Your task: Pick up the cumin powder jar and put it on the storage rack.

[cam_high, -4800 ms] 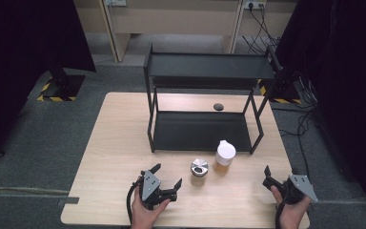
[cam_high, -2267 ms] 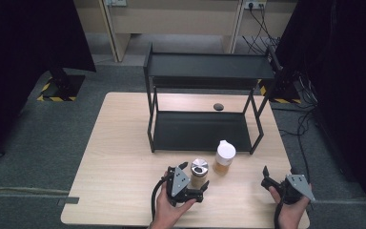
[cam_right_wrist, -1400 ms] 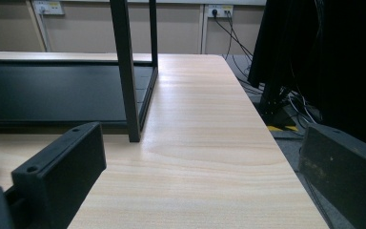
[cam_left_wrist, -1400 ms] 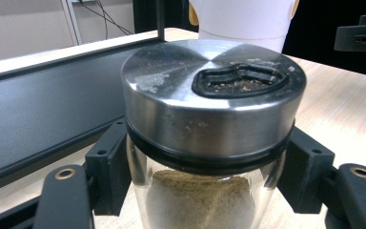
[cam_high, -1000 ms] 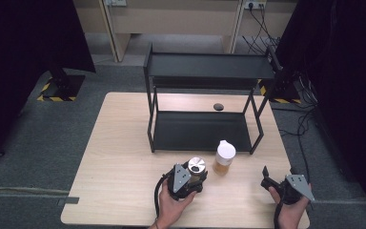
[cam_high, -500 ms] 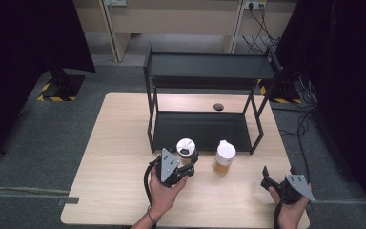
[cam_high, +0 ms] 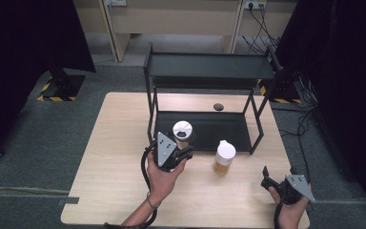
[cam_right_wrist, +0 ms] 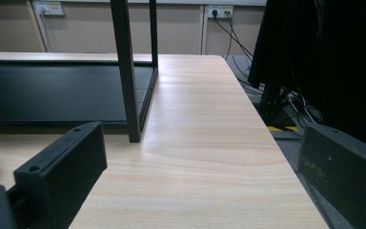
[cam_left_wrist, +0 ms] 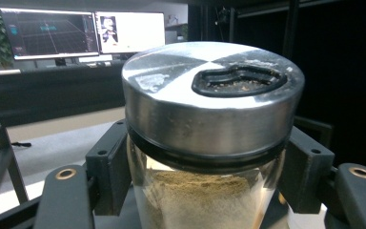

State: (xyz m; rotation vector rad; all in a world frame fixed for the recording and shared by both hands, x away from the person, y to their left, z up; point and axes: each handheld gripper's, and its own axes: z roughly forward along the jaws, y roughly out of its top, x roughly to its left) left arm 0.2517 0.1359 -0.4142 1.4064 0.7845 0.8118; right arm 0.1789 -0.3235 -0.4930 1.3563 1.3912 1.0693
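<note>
A: Where is the spice jar (cam_high: 182,132)?
B: Clamped between the jaws of the left hand-held gripper (cam_high: 181,153), lifted off the tabletop (cam_high: 109,162) at the front edge of the black rack's (cam_high: 209,71) lower shelf. In the left gripper view its steel lid (cam_left_wrist: 209,90) sits above the jaws and brown powder shows through the glass.

A: And the right hand-held gripper (cam_high: 266,177)?
B: Jaws apart, holding nothing, low near the tabletop's front right corner.

A: Room to move?
B: The lower shelf lies open behind the jar, bounded by the rack's upright posts and roofed by the upper shelf. Bare wood runs left of the rack to the tabletop's edge.

A: Counts?
B: One spice jar, one white-lidded bottle (cam_high: 224,157) just right of it, one rack with two shelves, two hand-held grippers, one small dark disc (cam_high: 218,106) behind the rack
</note>
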